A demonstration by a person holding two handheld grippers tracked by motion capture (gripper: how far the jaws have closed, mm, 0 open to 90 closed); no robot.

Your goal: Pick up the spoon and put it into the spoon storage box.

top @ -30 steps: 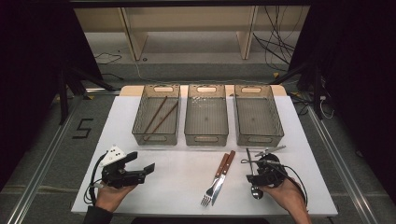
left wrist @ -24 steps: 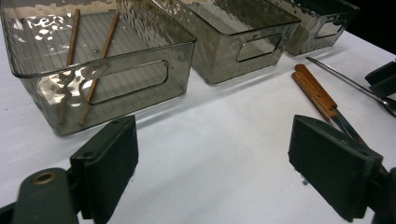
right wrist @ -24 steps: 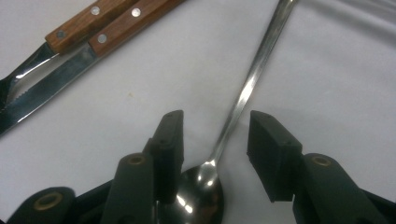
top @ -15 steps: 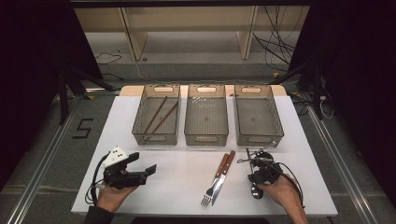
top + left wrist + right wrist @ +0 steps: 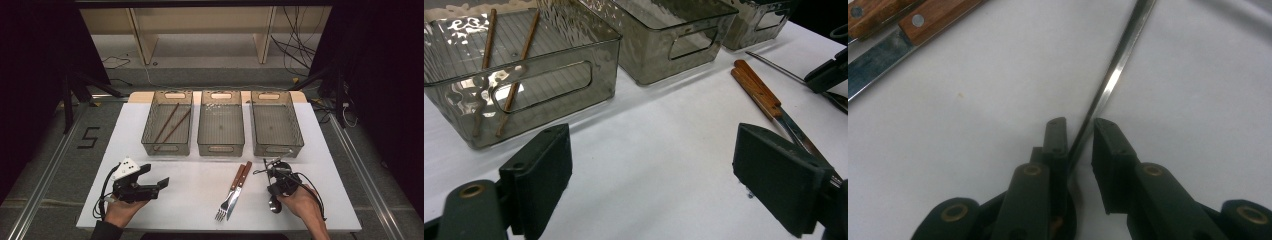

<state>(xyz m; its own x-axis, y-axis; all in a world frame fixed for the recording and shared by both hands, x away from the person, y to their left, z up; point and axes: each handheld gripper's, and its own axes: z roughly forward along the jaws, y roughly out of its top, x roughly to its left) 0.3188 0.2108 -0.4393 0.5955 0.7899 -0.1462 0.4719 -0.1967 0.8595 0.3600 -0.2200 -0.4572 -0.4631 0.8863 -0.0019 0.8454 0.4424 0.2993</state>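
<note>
While the spoon (image 5: 1118, 65) lies flat near the front right corner of the table (image 5: 320, 145), its slim steel handle now runs between the jaws of the right gripper (image 5: 1079, 135), which over the last second has dropped from a raised pose down onto it (bowl toward the front edge). Those jaws stand narrow around the handle with a gap on one side, not yet clamped, so I judge the pickup is imminent. Just beside it lie the fork (image 5: 231, 192) and knife (image 5: 239, 187). Toward the front left corner, the left gripper (image 5: 651, 175) hovers unchanged, jaws wide and empty.
</note>
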